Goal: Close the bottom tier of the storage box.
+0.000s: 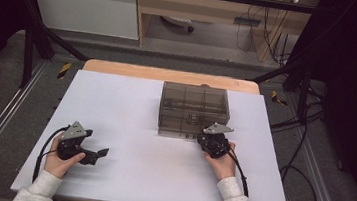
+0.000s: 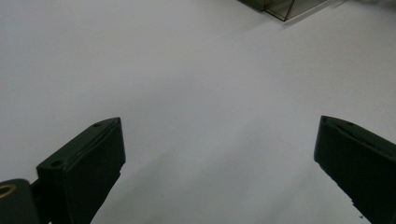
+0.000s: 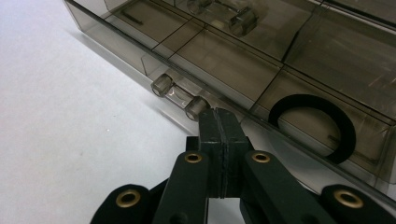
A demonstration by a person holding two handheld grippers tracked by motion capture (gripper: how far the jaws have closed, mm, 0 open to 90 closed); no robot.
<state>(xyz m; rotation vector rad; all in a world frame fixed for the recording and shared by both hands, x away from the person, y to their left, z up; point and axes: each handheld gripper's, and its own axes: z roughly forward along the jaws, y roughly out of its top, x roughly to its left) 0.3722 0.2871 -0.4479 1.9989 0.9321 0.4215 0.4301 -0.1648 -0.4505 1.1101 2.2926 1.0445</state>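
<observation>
1. The smoky clear drawer box (image 1: 194, 110) is set toward the far middle of the white counter (image 1: 129, 115).
2. The right tool (image 3: 219, 122) is clenched on nothing, its tips just beside the bottom drawer's clear handle (image 3: 180, 96).
3. A black ring (image 3: 312, 126) is seen inside that drawer.
4. The left tool (image 1: 102, 153) is held released over bare counter, well apart from the box.

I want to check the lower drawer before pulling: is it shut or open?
Shut. The drawer front sits flush with the box face, and the closed right gripper tips are at its handle.

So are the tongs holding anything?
No. The left tongs are open over bare table; the right tongs are shut, empty, beside the drawer box's handle.
</observation>
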